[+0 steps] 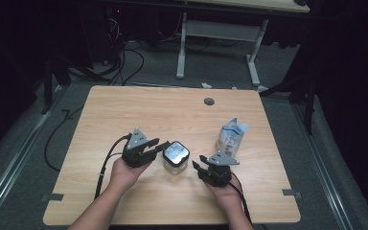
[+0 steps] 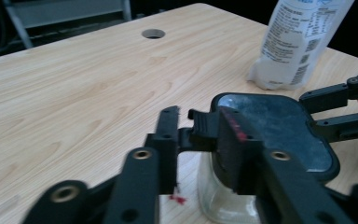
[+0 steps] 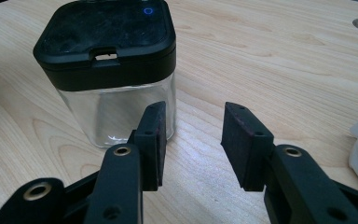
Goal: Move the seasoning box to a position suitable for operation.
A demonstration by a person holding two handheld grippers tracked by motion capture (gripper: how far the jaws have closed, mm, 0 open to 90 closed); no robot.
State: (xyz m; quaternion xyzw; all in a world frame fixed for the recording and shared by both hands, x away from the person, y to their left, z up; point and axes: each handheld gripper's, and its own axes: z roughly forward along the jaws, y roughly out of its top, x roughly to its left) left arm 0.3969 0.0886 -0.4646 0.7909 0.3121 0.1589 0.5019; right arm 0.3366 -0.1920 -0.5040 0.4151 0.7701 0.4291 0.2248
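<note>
Jar [image 1: 176, 158]: clear, rigid, likely slippery, fragile; black lid [image 3: 106, 35]. Grip lid edges. Left claw [image 1: 161, 145] at lid tab, contact unclear; right claw [image 3: 193, 140] released.

One wooden table [image 1: 124, 110] carries one clear glass jar [image 1: 175, 160] with one black square lid [image 3: 105, 28], and one white plastic pouch [image 1: 232, 135]. Two black handheld grippers, one left gripper [image 1: 160, 146] and one right gripper [image 1: 199, 162], sit beside the jar.
</note>
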